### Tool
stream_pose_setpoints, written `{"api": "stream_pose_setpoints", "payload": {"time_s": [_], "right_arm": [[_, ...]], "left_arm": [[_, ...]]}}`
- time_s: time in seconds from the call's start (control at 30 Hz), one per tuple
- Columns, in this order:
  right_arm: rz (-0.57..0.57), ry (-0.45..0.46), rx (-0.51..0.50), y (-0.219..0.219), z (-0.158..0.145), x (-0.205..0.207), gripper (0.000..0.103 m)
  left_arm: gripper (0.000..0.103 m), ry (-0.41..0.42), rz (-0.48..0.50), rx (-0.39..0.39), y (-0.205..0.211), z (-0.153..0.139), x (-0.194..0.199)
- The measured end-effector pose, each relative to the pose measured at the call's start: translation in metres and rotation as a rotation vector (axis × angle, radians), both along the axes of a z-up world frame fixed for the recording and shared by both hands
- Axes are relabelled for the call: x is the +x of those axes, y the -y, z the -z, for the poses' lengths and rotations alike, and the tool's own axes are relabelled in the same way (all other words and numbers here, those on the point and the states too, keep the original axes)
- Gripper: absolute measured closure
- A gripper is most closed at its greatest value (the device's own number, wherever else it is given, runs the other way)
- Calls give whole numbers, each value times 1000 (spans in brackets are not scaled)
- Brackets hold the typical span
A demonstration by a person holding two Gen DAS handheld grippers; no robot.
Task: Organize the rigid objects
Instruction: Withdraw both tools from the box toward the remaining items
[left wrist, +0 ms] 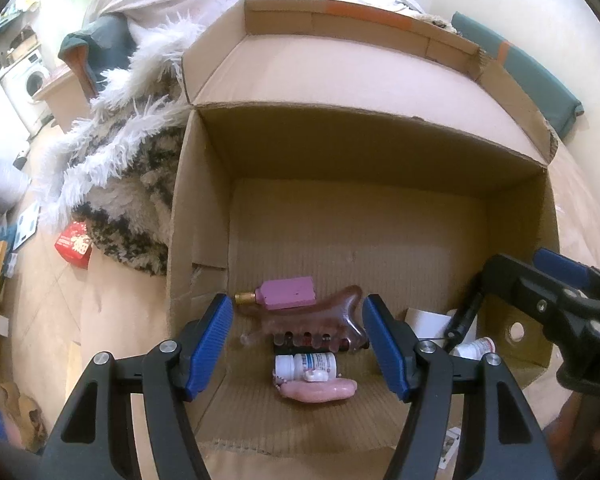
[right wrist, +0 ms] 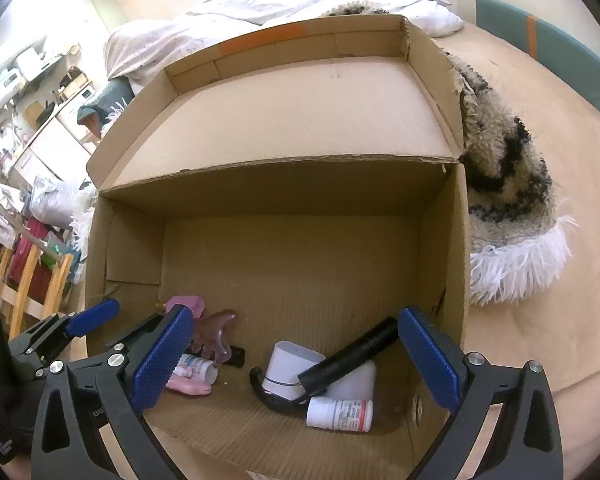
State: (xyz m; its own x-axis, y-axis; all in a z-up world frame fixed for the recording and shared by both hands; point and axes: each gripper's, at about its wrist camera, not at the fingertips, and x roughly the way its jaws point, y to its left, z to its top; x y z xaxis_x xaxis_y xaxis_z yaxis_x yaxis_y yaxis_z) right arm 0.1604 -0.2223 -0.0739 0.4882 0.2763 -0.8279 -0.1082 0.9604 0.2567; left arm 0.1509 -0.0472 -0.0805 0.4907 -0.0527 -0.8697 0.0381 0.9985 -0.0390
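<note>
both grippers, left gripper (left wrist: 298, 344) and right gripper (right wrist: 296, 364), hang empty with jaws apart over the cardboard box (right wrist: 260, 188), where bottles, a flashlight (right wrist: 352, 354) and comb (left wrist: 320, 322) lie gathered along the near wall, apparently just dropped in.

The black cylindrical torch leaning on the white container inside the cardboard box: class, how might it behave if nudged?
The black cylindrical torch looks rigid. It rests tilted on the white container, so a nudge would probably slide it off. Being round, it may then roll across the cardboard box floor.
</note>
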Motion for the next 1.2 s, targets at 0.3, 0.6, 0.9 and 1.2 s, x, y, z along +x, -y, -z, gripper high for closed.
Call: {"api": "stream_pose_setpoints", "payload": {"time_s": [0.3, 0.6, 0.9, 1.2], "right_arm": [[8, 20, 13, 6, -14, -18, 0], [6, 11, 27, 8, -19, -47, 0], [62, -42, 65, 22, -11, -75, 0], [181, -149, 186, 54, 11, -88, 0]], "left_arm": [[38, -6, -26, -24, -10, -13, -12], [38, -16, -46, -33, -17, -18, -40], [38, -49, -83, -60, -23, -11, -75], [38, -210, -143, -176, 17, 29, -80]]}}
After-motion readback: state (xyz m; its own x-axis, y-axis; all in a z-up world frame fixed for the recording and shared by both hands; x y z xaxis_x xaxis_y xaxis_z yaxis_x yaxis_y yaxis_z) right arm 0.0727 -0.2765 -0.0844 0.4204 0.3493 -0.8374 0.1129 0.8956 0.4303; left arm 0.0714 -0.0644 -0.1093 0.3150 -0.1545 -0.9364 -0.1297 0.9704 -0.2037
